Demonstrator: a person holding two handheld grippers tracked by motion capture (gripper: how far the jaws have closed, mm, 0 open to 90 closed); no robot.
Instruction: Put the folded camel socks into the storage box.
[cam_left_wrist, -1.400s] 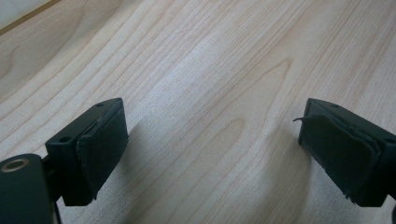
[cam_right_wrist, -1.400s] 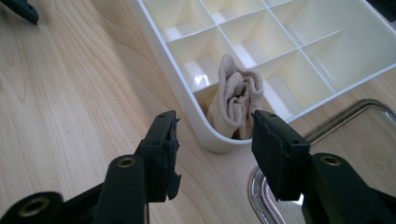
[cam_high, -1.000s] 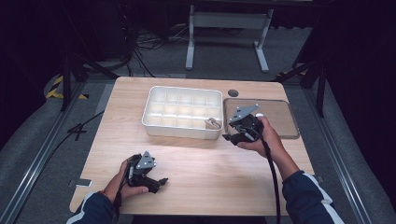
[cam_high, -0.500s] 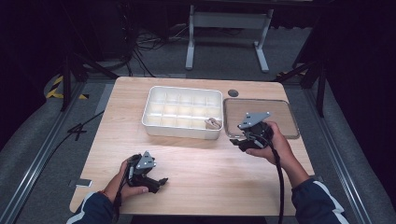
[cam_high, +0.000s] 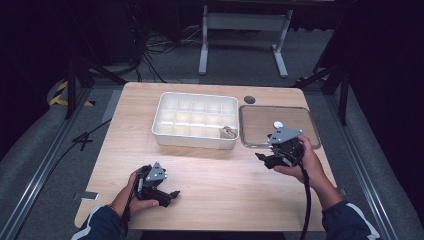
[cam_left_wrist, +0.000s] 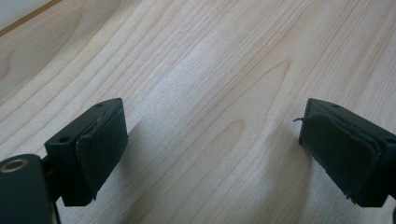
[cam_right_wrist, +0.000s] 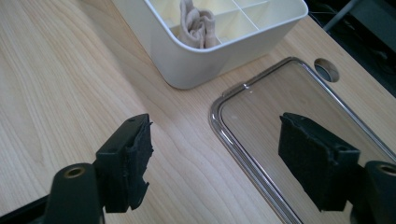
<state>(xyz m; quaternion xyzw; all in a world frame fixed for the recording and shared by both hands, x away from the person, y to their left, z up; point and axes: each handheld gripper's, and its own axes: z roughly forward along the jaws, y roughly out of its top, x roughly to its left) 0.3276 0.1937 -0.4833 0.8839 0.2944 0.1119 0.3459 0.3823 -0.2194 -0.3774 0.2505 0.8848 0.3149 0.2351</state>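
**While both grippers sit empty, one cloth is binned and the lid is still off**

Since the beige cloth (cam_high: 229, 132) already sits in the near-right compartment of the white divided box (cam_high: 195, 121), I judge the placing step done. The other compartments look empty from the high view. What's left, as I read it: nothing else loose on the tabletop (cam_high: 220, 200) to sort, so probably closing up with the clear lid (cam_high: 278, 126), which lies flat just right of the box.

- Right gripper (cam_high: 264, 159): fingers spread wide, holding nothing, low over the near-left corner of the lid, aimed left toward the box corner. In the right gripper view one finger (cam_right_wrist: 128, 161) is over bare wood, the other over the lid pane.
- Left gripper (cam_high: 170, 195): fingers (cam_left_wrist: 100, 147) open, empty, resting on the tabletop near-left, well apart from the box.

Orientation:
- Cloth: crumpled, folds standing roughly upright in its cell (cam_right_wrist: 196, 23); no clear long axis.
- Box: long axis left–right, open side up.
- Lid: long axis also left–right, parallel to the box, a small white sticker near its middle; which face is up I cannot tell.
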